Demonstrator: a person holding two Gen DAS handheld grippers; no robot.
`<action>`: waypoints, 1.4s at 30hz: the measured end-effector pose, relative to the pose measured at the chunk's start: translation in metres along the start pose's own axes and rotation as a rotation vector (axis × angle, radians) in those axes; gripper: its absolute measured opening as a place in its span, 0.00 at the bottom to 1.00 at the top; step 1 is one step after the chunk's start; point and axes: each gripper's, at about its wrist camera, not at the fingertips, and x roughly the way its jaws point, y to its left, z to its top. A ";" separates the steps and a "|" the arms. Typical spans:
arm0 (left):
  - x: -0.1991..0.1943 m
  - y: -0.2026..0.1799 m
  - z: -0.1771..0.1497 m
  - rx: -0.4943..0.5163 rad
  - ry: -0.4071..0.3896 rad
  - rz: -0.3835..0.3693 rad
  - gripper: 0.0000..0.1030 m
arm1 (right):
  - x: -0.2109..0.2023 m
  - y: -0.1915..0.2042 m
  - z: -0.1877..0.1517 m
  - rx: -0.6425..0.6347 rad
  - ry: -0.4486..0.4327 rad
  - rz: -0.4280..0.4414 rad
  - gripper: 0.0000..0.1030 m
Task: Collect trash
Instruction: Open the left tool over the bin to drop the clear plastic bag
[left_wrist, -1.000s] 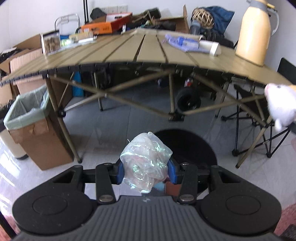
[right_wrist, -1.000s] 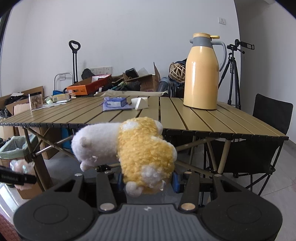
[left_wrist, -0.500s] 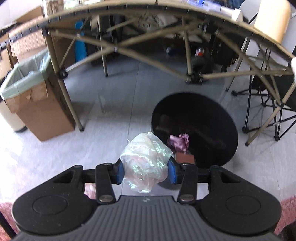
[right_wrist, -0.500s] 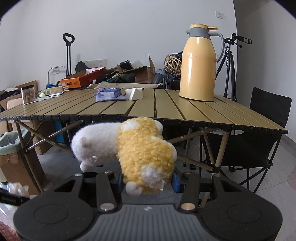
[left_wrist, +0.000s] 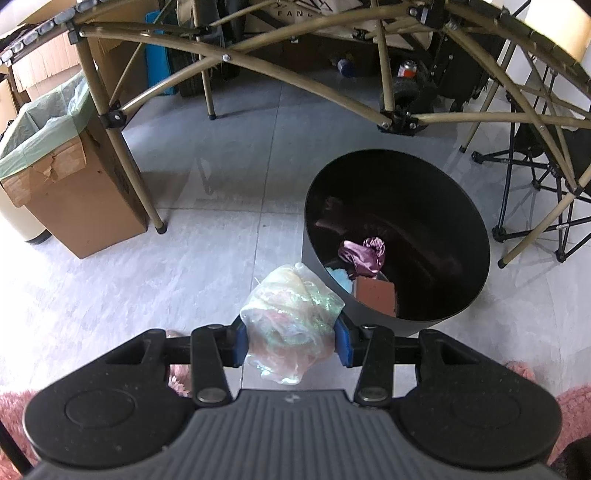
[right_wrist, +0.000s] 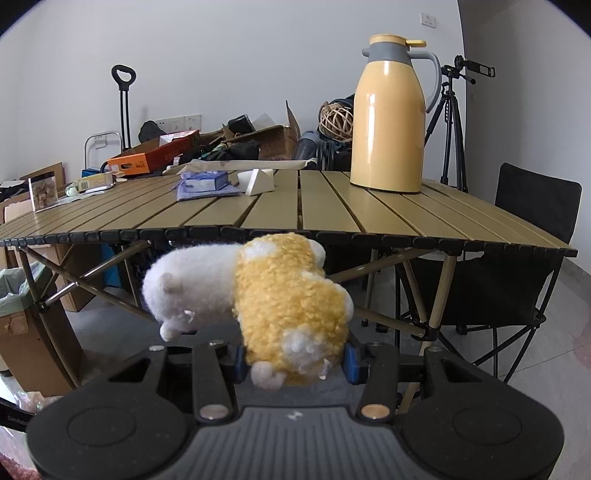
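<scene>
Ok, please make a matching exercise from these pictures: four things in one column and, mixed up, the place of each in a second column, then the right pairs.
Things:
1. crumpled plastic wrap
2. plush toy
3. purple wrapper
4. yellow thermos jug

Places:
A. standing on the slatted table
B. between the pads of the right gripper
C. lying inside the black bin
D. between the pads of the left gripper

Pairs: 1-D, 2-B, 3-C, 4-A

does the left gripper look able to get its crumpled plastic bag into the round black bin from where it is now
Probably yes. The left gripper, shut on the crumpled iridescent plastic bag, hangs just short of the round black bin's near rim. The bin's mouth is open, with only a few scraps at the bottom, and nothing blocks the way.
</scene>
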 end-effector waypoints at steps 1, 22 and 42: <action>0.002 -0.001 0.001 -0.001 0.008 0.001 0.44 | 0.001 -0.001 0.000 0.001 0.005 0.000 0.44; 0.020 -0.043 0.042 0.022 0.028 -0.028 0.44 | 0.029 -0.013 -0.023 -0.011 0.124 -0.014 0.44; 0.049 -0.087 0.067 0.043 0.088 -0.021 0.44 | 0.047 -0.018 -0.034 -0.009 0.198 -0.012 0.44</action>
